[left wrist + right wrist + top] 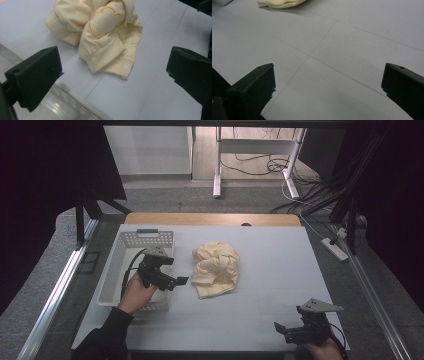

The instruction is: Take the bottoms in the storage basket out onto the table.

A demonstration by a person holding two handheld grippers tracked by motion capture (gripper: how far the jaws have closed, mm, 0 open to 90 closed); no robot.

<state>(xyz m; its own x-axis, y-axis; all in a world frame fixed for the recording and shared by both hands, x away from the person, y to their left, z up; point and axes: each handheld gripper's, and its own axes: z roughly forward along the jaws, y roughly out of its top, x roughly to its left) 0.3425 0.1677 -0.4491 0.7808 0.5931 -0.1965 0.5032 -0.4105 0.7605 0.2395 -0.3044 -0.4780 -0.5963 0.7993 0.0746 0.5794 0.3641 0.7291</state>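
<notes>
A pale-yellow garment [216,268] lies crumpled in a heap at the table's centre. Its ribbed cuffs, snap buttons and an orange-outlined patch face up, hem toward six o'clock.

Open tabletop [280,270] beside basket [116,265]

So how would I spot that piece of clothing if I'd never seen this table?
Look at the pale grey table. Near its middle, just right of the white slatted basket, lies a crumpled cream garment. It is the sole soft, yellowish thing there, with snap buttons along one hem.
</notes>
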